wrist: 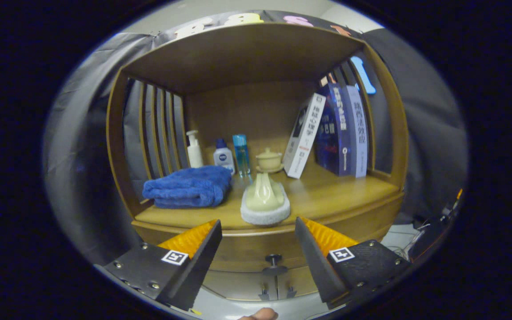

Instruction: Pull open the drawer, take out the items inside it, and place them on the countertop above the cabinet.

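Hovering in front of the cabinet [256, 249], the gripper [258, 240] has its fingers spread wide, holding nothing. Drawer [260, 251] sits just below and between the fingertips, front looks flush, so shut; its knob [274, 259] is slightly lower, between the fingers. On the countertop [340, 195] just ahead: a brush with a pale handle on a white pad [265, 202] at the front edge, a folded blue towel [189, 186] beyond the left finger, bottles [225, 155], a small lidded cup [268, 161] and books [327, 133] further back. Drawer contents hidden. Fits either a drawer waiting to be pulled or one emptied and pushed back; brush may have come from it, hard to say. Any pull needs the fingers lowered and closed around the knob.
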`<state>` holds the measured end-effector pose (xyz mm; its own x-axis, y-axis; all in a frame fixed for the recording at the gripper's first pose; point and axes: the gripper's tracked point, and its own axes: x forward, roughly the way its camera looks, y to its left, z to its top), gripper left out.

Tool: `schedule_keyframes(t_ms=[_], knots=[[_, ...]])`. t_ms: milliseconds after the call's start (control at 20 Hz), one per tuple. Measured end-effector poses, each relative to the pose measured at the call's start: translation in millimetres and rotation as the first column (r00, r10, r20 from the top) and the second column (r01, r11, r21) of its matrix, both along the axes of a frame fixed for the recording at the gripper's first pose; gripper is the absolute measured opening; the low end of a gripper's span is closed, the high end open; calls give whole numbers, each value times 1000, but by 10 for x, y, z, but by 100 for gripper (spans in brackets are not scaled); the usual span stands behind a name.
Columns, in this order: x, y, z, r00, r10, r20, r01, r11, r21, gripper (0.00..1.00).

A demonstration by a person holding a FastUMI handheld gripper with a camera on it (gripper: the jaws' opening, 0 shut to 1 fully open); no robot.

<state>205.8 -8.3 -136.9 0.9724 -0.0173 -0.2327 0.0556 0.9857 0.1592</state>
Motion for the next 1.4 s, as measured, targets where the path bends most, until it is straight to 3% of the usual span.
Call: schedule_keyframes(t_ms=[300, 400, 800, 1100, 1400], knots=[[-312, -84, 841, 995, -6, 95, 14, 996, -90, 99], [-449, -212, 1041, 994, -47, 98, 58, 992, -111, 99], [-1137, -445, 1670, 981, -96, 168, 111, 991, -78, 99], [-1654, -473, 1772, 975, -98, 197, 118, 989, -90, 99], [-1830, -370, 1663, 981, -69, 180, 95, 986, -139, 99]])
